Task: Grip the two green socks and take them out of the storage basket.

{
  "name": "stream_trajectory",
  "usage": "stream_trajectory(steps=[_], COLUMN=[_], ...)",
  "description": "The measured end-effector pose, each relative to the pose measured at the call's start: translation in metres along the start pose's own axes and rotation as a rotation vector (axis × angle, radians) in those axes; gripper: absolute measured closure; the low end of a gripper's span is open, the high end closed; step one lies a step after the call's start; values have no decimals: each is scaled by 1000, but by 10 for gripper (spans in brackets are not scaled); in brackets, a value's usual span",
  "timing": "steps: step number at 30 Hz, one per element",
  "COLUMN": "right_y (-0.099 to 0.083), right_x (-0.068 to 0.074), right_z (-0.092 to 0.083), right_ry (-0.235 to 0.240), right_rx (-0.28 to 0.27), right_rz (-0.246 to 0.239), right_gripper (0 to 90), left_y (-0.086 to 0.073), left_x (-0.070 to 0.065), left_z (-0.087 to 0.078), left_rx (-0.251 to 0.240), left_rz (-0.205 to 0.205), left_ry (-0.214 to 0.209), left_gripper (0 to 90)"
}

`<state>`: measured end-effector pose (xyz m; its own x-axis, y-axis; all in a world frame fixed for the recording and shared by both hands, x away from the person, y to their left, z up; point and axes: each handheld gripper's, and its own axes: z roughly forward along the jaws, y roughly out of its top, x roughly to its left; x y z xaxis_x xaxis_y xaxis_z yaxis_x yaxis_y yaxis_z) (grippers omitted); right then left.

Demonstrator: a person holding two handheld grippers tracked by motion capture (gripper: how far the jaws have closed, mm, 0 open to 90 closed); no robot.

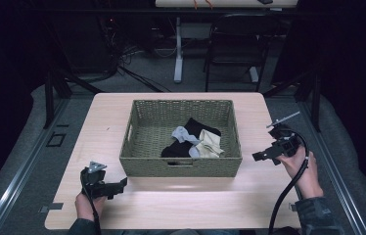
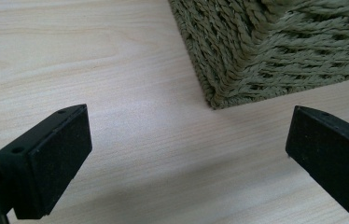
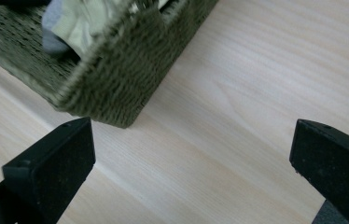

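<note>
A rectangular olive-green woven basket [image 1: 181,167] stands in the middle of the pale wooden table [image 1: 171,205], its long sides parallel to the table's near edge. Inside it, toward the near right corner of the basket, lies a small heap of clothes: a black cloth [image 1: 176,149] spread underneath, a light grey garment [image 1: 183,134] draped across it, and a cream-coloured piece [image 1: 209,146] against the near wall.

The left gripper [image 1: 117,187] hovers low over the table near its near left corner, just in front of the basket's near left corner, held by the person's left hand [image 1: 87,205]. In the left gripper view its two black fingers [image 2: 46,163] are spread wide with bare wood between them, and the basket's woven corner [image 2: 256,51] sits just beyond them, not touched.

The right gripper [image 1: 264,155] hangs above the table by its right edge, just beside the basket's right wall and apart from it, gripped by the right hand [image 1: 302,169], with a black cable [image 1: 284,198] trailing back toward the near edge. In the right gripper view its fingers [image 3: 51,172] are also spread wide and hold nothing; the basket's corner [image 3: 112,93] lies ahead of them, somewhat blurred, with the grey and cream clothes [image 3: 77,21] visible over its rim.
</note>
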<state>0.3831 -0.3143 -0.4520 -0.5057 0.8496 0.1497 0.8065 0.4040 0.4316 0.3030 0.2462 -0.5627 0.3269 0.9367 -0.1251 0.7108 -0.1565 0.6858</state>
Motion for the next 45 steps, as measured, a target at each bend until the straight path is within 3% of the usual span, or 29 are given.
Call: stream_trajectory(steps=[6,12,22,32,39,45], right_y=[24,49,91,133,153,166], right_x=[9,22,43,72,82,88], right_z=[-16,-25,-22,1,27,50], right_ry=[-16,1,-2,11,57,50], right_rx=[-1,-14,26,52,59,82], right_rz=[-42,-82,-150,-220,-204,-207], right_gripper=[0,0,0,0,3,21], left_y=[0,0,0,0,0,0], left_x=[0,0,-1,0,0,0], left_z=[0,0,0,0,0,0], left_rx=[-1,-1,-1,-5,-3,-5], left_rz=[-1,0,4,-4,3,1], left_ry=[-3,-5,-10,-14,-17,-20], left_gripper=[1,1,1,1,1,1])
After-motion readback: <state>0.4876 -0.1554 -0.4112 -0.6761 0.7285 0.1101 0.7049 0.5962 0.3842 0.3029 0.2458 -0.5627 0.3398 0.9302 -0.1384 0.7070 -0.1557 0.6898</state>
